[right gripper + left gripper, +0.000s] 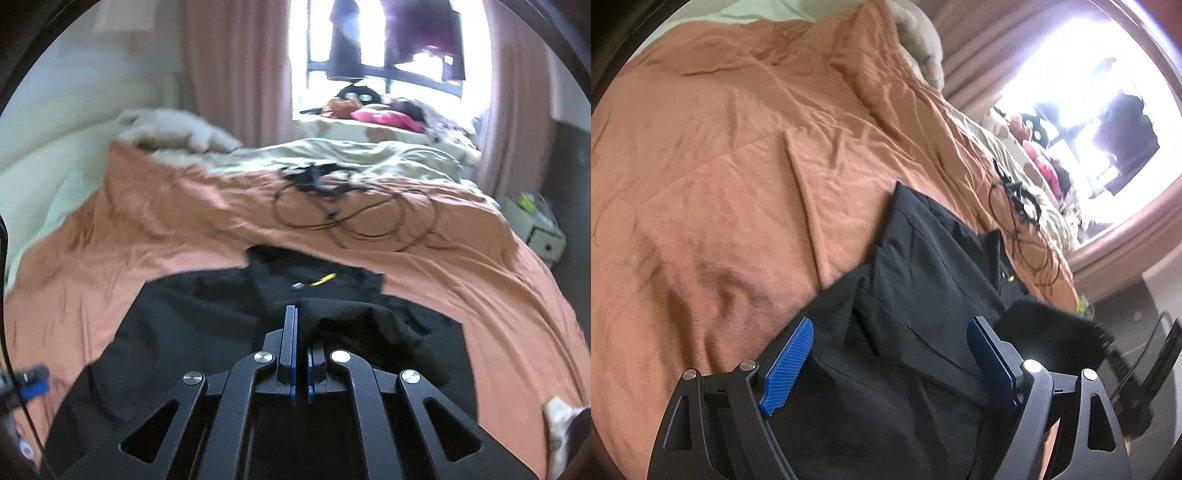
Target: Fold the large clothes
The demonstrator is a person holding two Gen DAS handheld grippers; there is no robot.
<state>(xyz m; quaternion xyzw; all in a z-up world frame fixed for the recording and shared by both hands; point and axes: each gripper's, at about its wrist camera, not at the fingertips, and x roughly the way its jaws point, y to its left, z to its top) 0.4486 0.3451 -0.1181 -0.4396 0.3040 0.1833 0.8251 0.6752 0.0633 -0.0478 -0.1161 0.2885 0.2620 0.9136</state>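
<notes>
A large black garment lies spread on the orange bedspread. My left gripper hovers just over it, jaws wide open, blue pads on either side of flat cloth and gripping nothing. In the right wrist view the garment fills the near bed, with a yellow tag near its far edge. My right gripper is shut on a raised fold of the black garment, which bunches over its right finger. The left gripper's blue pad shows blurred at the left edge.
Black cables lie coiled on the bedspread beyond the garment. A beige blanket is heaped at the head of the bed. A white nightstand stands to the right. Pink curtains frame a bright window with clutter on its sill.
</notes>
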